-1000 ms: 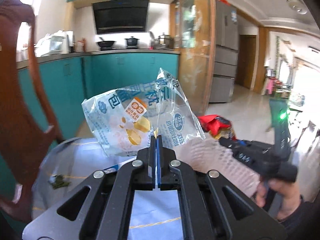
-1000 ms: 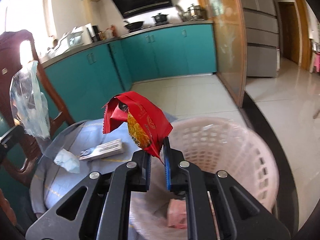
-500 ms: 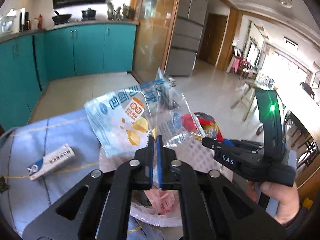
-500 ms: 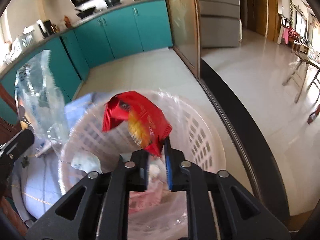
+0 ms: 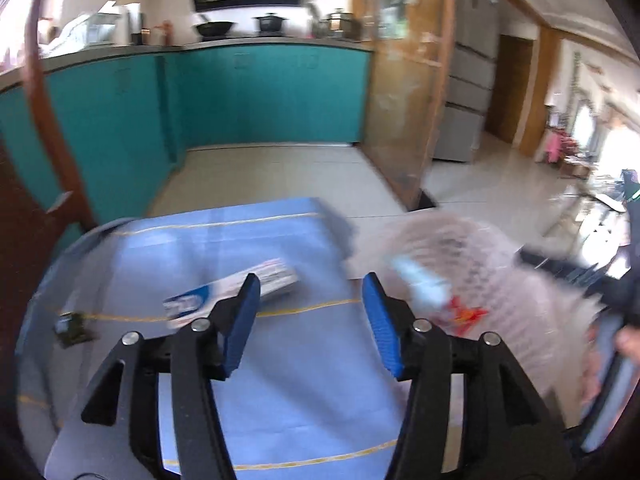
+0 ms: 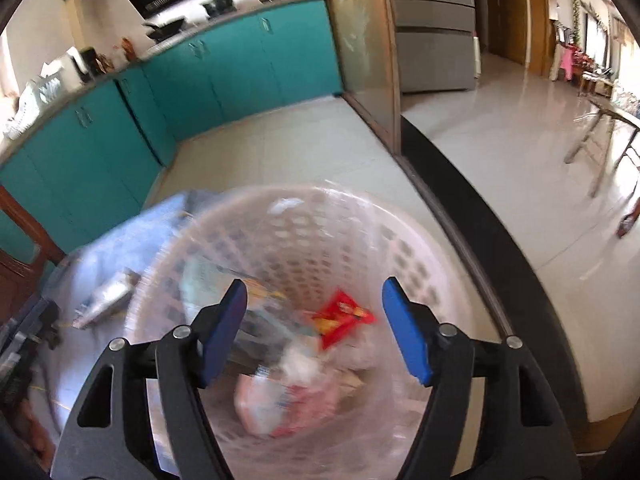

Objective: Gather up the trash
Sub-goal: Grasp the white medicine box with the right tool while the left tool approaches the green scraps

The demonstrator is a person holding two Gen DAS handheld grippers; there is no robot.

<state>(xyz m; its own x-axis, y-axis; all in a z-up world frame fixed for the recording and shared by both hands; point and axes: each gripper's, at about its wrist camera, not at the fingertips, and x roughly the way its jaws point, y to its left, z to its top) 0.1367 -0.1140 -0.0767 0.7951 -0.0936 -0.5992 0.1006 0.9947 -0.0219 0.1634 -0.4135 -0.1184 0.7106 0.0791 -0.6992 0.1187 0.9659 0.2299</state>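
My left gripper (image 5: 310, 312) is open and empty above the blue tablecloth (image 5: 280, 380). A white and blue box (image 5: 228, 294) lies on the cloth just beyond its left finger. A small dark scrap (image 5: 72, 328) lies at the cloth's left edge. My right gripper (image 6: 314, 320) is open and empty over the pale pink lattice basket (image 6: 400, 248). The red wrapper (image 6: 342, 316) and the clear bread bag (image 6: 224, 284) lie inside the basket with other trash. The basket also shows blurred in the left wrist view (image 5: 500, 288).
A wooden chair (image 5: 36, 160) stands at the left of the table. Teal kitchen cabinets (image 5: 260, 96) run along the back. A glass partition (image 6: 360, 40) and a grey fridge (image 6: 432, 28) stand beyond the tiled floor.
Both grippers have opened. The bread bag left my left gripper and the red wrapper left my right gripper; both now lie in the basket. The left gripper has swung left over the cloth.
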